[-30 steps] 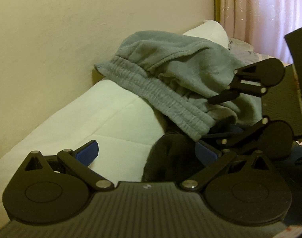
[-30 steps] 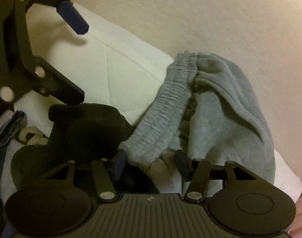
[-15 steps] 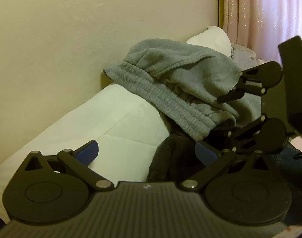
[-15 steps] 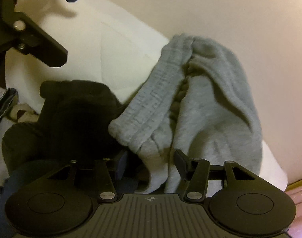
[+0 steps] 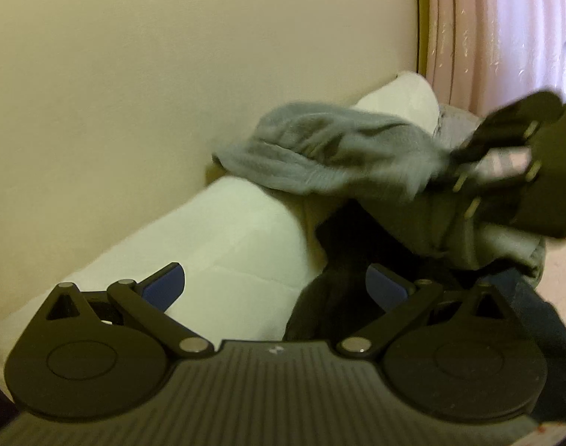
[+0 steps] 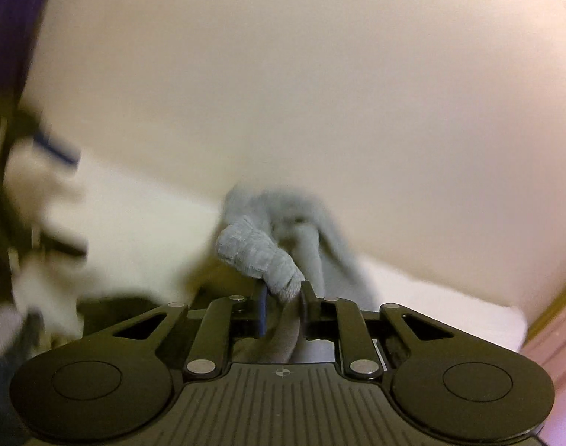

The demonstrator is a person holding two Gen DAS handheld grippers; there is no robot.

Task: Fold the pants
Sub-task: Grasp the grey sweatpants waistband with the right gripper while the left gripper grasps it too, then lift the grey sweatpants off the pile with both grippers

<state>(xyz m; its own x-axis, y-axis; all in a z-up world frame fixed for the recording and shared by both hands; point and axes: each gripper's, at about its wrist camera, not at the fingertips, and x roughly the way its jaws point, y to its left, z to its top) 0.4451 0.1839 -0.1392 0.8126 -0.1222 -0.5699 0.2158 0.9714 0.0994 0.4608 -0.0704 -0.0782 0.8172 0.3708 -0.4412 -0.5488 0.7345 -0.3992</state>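
Item: pants (image 5: pixel 331 156), grey fleece, heaped on white bed (image 5: pixel 223 245) against wall (image 5: pixel 134 74); ribbed waistband (image 6: pixel 259 258) raised off the heap.
Right gripper (image 6: pixel 283 299): jaws just closed, pinched on waistband, cloth bunched between pads.
Left gripper (image 5: pixel 275 286): spread, nothing between fingers, low over bed beside black garment (image 5: pixel 338 282).
Step judged: freeing pants from pile for spreading.
Handling advice: lifted slowly until legs cleared black garment; 2nd pinch with left gripper taken on waistband well apart from the 1st; then laid flat. Risk: thin bite slipping from bunched rib.
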